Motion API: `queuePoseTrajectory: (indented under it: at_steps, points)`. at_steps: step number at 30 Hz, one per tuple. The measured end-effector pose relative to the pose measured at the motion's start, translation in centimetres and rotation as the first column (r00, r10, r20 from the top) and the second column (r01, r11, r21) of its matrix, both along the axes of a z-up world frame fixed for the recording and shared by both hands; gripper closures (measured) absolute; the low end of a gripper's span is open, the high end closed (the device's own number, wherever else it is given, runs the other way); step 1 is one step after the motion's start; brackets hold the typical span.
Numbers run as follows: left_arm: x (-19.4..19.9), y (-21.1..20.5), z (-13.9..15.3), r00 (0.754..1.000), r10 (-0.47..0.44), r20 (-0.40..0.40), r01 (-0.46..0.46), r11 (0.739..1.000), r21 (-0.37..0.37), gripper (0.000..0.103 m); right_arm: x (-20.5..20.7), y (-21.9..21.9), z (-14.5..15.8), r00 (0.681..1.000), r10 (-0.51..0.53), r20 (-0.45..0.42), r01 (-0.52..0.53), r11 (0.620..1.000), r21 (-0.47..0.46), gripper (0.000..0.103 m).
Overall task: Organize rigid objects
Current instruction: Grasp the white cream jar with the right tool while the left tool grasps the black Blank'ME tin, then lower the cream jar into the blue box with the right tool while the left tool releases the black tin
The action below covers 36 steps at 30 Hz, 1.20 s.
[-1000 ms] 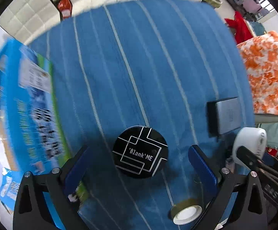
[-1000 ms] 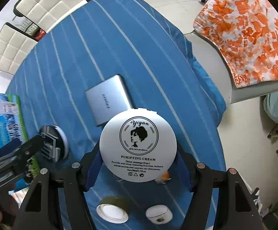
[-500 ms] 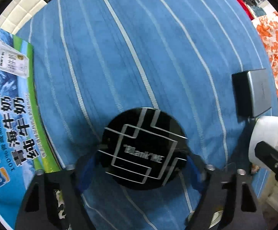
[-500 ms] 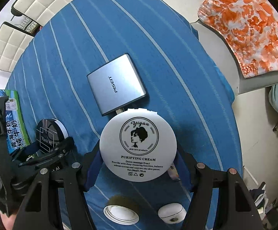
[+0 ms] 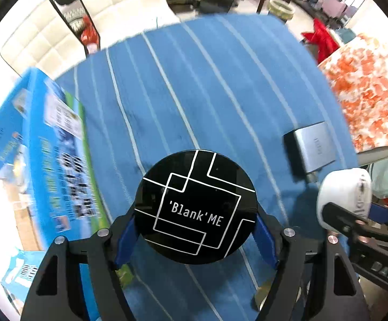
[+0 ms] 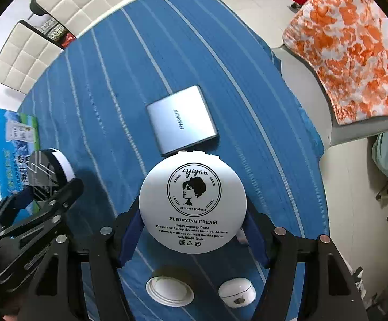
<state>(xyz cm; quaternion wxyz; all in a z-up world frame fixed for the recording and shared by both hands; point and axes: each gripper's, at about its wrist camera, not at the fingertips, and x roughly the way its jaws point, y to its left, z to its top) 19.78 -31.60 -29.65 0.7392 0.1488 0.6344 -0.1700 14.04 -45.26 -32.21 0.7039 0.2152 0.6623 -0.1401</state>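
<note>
A blue striped cloth [image 6: 194,53] covers the table and fills most of both views. At 9 o'clock of the left wrist view stands a big blue carton [image 5: 46,160] with printed text, at the left edge of the cloth; its picture is blurred. At about 2 o'clock of both views there is an orange-and-white patterned fabric [image 6: 354,53], off the table. White padded chairs [image 6: 60,13] are at 11 o'clock, behind the far edge of the table.

A flat silver box [image 6: 181,120] marked PISEN lies on the cloth, at 12 o'clock from the right gripper and near it.

The right gripper [image 6: 193,230] is clamped on a round white cream jar [image 6: 193,203]; the blue pads [image 6: 129,238] press on its two sides. The jar is lifted above the cloth, its lid facing the camera.

The left gripper [image 5: 195,232] is clamped in the same way on a round black jar [image 5: 195,206] with white lines and the words 'Blank'ME. This jar is also above the cloth, between the carton and the silver box.

In the right wrist view, two small things lie on the cloth at 6 o'clock, under the white jar: a white round lid [image 6: 169,291] and, beside it at its 3 o'clock, a small white pot [image 6: 236,291].
</note>
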Motion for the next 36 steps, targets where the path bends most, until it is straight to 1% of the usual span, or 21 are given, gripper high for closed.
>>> queuePoseTrajectory:
  at_steps: [4,11,14,15,19,22,27,30,32,34,36]
  points:
    - [-0.3,2.2,3.9,0.997,0.004,0.078,-0.002,1.000,-0.031,0.030,0.2,1.5,3.0,0.998,0.024,0.052,-0.023,1.000,-0.015,0.033]
    - [-0.5,7.1,9.2,0.987,0.045,0.155,-0.035,0.997,-0.063,0.030,0.8,5.9,8.2,0.984,0.105,0.143,-0.101,0.994,-0.036,0.033]
    - [-1.0,8.7,10.5,0.980,0.076,0.183,-0.062,0.995,-0.081,0.030,0.9,8.5,9.8,0.974,0.145,0.173,-0.143,0.989,-0.023,0.033]
    - [-1.1,9.8,11.2,0.977,0.093,0.191,-0.076,0.993,-0.091,0.030,1.0,9.5,10.3,0.970,0.158,0.183,-0.157,0.987,-0.019,0.033]
    - [-1.1,12.4,12.6,0.965,0.141,0.223,-0.120,0.987,-0.106,0.030,1.8,13.5,11.8,0.953,0.214,0.214,-0.216,0.976,-0.014,0.033]
    - [-1.0,15.6,13.4,0.955,0.190,0.229,-0.167,0.979,-0.117,0.030,2.7,16.8,12.3,0.939,0.257,0.228,-0.265,0.964,0.003,0.033]
    - [-0.3,21.9,13.9,0.935,0.295,0.198,-0.269,0.952,-0.148,0.030,4.5,21.5,12.4,0.921,0.311,0.235,-0.328,0.944,0.038,0.033]
    - [0.8,26.5,14.4,0.912,0.358,0.201,-0.334,0.931,-0.147,0.030,6.0,24.3,12.5,0.909,0.340,0.239,-0.360,0.932,0.043,0.033]
    - [1.7,28.7,14.3,0.900,0.389,0.197,-0.365,0.919,-0.150,0.030,7.3,26.1,11.9,0.906,0.352,0.234,-0.374,0.926,0.057,0.033]
    - [3.2,31.1,14.0,0.888,0.418,0.192,-0.395,0.907,-0.147,0.030,8.4,27.9,11.1,0.903,0.367,0.222,-0.387,0.921,0.052,0.033]
    - [4.5,32.6,13.2,0.885,0.428,0.182,-0.410,0.903,-0.130,0.030,9.8,29.6,9.9,0.901,0.384,0.204,-0.401,0.914,0.052,0.033]
